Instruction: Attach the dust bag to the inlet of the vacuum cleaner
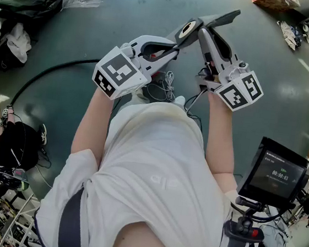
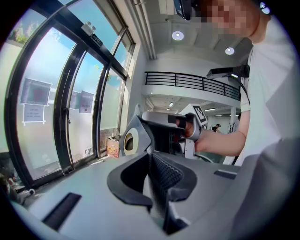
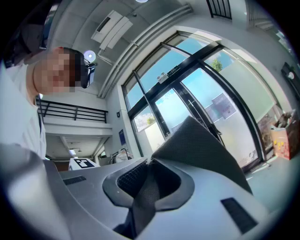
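Left tool [image 1: 174, 44] and right tool [image 1: 204, 37] are both clamping the dust bag [image 1: 225, 17], holding it aloft before the chest: left near its holed collar [image 1: 189, 28], right on dark mesh cloth. Bag is judged light and limp, collar offering the firmest grip. Vacuum inlet is not showing

One dust bag [image 1: 188, 29] with one round hole in its collar. Two grippers meet at the bag: the left gripper [image 1: 175, 42] and the right gripper [image 1: 206, 35]. Two marker cubes below the bag: left cube [image 1: 117, 73] and right cube [image 1: 240, 91]. Two people: one person in white [image 1: 149, 169] below the bag, one person in black [image 1: 10, 145] far to its lower left. One screen [image 1: 275, 174] to the bag's lower right. One black cable [image 1: 49, 72] to its left.
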